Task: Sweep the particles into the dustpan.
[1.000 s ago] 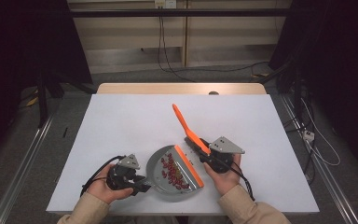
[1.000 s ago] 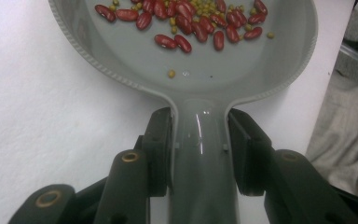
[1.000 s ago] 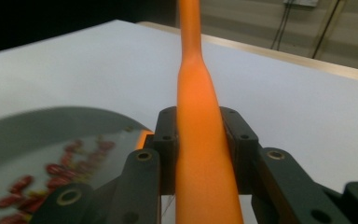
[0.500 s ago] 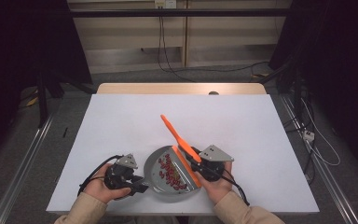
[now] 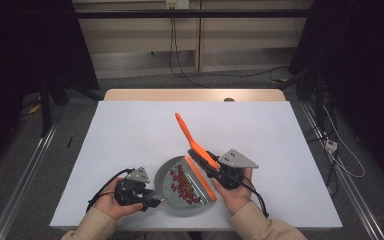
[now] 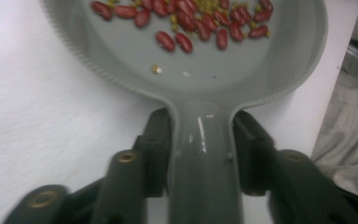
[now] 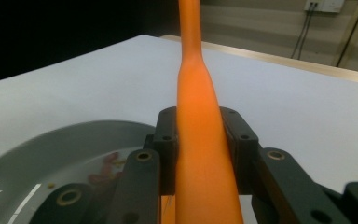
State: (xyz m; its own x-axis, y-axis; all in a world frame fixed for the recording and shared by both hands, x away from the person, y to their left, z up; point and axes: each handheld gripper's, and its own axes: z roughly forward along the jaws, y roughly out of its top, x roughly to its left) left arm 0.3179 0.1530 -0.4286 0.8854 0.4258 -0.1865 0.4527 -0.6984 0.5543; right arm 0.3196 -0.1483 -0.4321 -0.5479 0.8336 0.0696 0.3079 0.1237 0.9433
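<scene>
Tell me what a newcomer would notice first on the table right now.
The bright orange brush stands out first, its handle slanting up over the middle of the white table, clamped in the right gripper. Next comes the grey dustpan at the near edge, with dark red beans and some small yellowish bits heaped inside. The left gripper is closed on the dustpan's handle.

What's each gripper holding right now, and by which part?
The left gripper clamps the grey dustpan by its handle. The right gripper clamps the orange brush by its handle, near the brush head.
</scene>
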